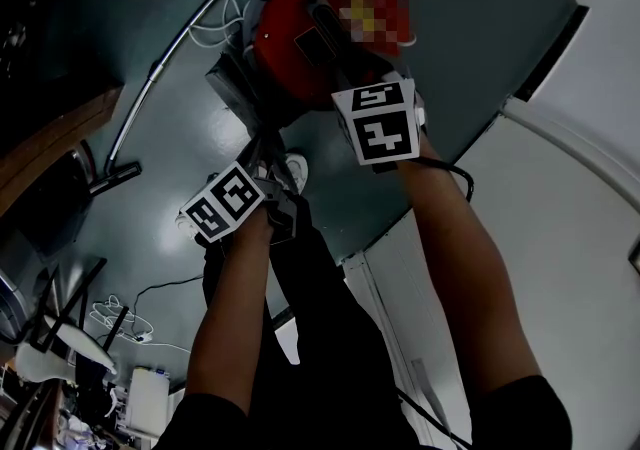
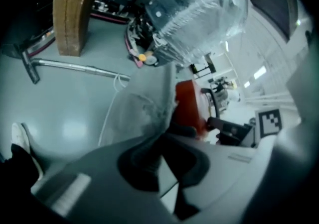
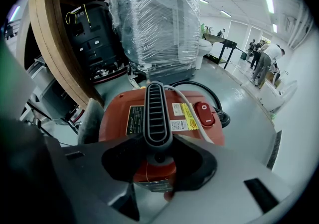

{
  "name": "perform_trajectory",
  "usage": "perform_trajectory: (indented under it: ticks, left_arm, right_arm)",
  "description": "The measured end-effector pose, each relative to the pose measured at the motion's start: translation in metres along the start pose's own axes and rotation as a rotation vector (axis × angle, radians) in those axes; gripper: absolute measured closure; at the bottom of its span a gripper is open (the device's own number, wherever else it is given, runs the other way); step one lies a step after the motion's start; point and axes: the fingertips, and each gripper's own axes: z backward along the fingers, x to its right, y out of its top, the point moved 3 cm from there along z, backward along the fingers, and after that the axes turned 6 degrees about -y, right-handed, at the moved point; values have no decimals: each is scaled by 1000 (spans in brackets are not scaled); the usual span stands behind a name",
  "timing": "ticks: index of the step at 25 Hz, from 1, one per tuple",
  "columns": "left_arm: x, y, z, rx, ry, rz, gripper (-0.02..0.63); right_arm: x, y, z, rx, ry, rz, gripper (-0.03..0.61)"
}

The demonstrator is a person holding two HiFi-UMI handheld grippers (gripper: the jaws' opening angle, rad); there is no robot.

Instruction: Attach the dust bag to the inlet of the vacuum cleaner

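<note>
The red vacuum cleaner point(image 1: 300, 33) stands on the grey floor ahead of me. My right gripper point(image 3: 158, 156) is shut on the near end of its black ribbed handle point(image 3: 157, 111), beside the red switch point(image 3: 204, 113); in the head view the right gripper point(image 1: 345, 63) reaches over the canister. The grey dust bag point(image 2: 142, 111) hangs at the vacuum's left side point(image 3: 89, 118). A thin edge of the bag is pinched in my shut left gripper point(image 2: 162, 138), close to the red body point(image 2: 192, 103). The inlet itself is hidden.
A metal vacuum wand point(image 1: 170, 58) lies on the floor to the left, with white cable point(image 1: 225, 23) near the canister. A plastic-wrapped machine point(image 3: 154, 19) and a curved wooden board point(image 3: 55, 54) stand behind. A white panel point(image 1: 560, 218) runs along the right. People stand far off point(image 3: 264, 63).
</note>
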Motion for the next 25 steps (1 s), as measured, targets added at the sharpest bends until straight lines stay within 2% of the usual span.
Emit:
perform_trajectory:
  ticks: [2,5,7,13,20,25]
  left_arm:
    - [-1,0,1,-5,-12,18,603]
    - [-3,1,0,-1,-41,86,598]
    - [-4,2,2,2,-33,72,593]
    - [3,-3,6,-53,25,-183,517]
    - [5,4,14,-30,37,-299,455]
    - [5,19,27,22,132,-442,446]
  right_arm:
    - [0,0,0,2,0,-2,423]
    - [1,-1,0,0,-3,-4,423]
    - [1,-1,-1,-6,-4,-6,423]
    - [2,0,-3,-9,-11,-8,423]
    - [0,1,-3,-18,-18,-15,423]
    - [1,1,-3,-25,-21,-18,423]
